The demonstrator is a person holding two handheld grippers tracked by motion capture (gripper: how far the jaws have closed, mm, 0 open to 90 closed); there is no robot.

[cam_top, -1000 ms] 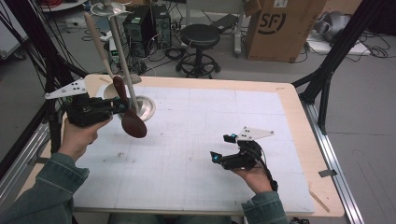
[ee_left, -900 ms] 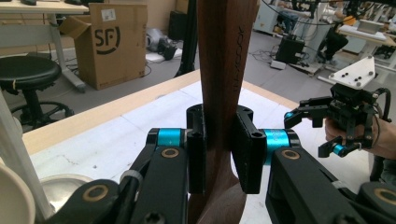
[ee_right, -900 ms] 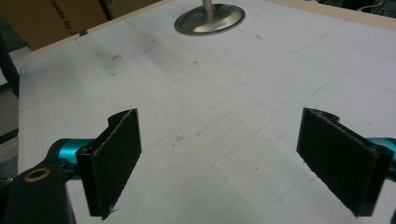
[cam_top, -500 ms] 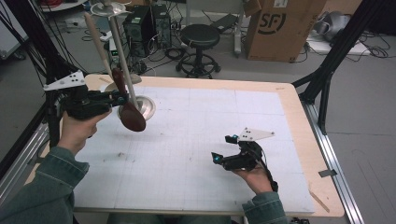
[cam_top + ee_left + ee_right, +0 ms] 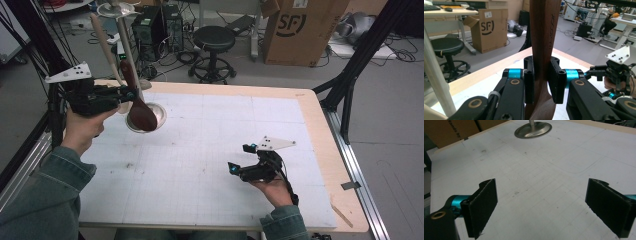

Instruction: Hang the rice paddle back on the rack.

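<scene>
High view: the left gripper [image 5: 125, 95] holds a dark wooden spoon [image 5: 137, 107] by its handle, bowl hanging down just over the round steel base [image 5: 159, 111] of a rack whose pole [image 5: 127, 45] rises at the table's far left corner. A paler spoon [image 5: 102, 45] leans from the rack's top ring, close beside the pole. The dark spoon's long axis runs near upright, tilted a little, handle end up toward the ring and bowl end down toward the base.

In the left gripper view both pads [image 5: 556, 82] press flat on the handle [image 5: 544, 37], which stands straight up between them, so the grip looks firm and square across the handle.

The right gripper [image 5: 240, 160] rests low near the table's [image 5: 310, 130] right front, well apart from the rack. In the right gripper view its jaws stand wide with only the mat [image 5: 536, 170] between them, the base [image 5: 533, 129] far ahead.

The left hand [image 5: 82, 130] is plainly the nearer one. What matters for the next move, I judge, is that the handle's top lies below and just beside the ring, so hanging it calls for a lift along the spoon's own axis.
</scene>
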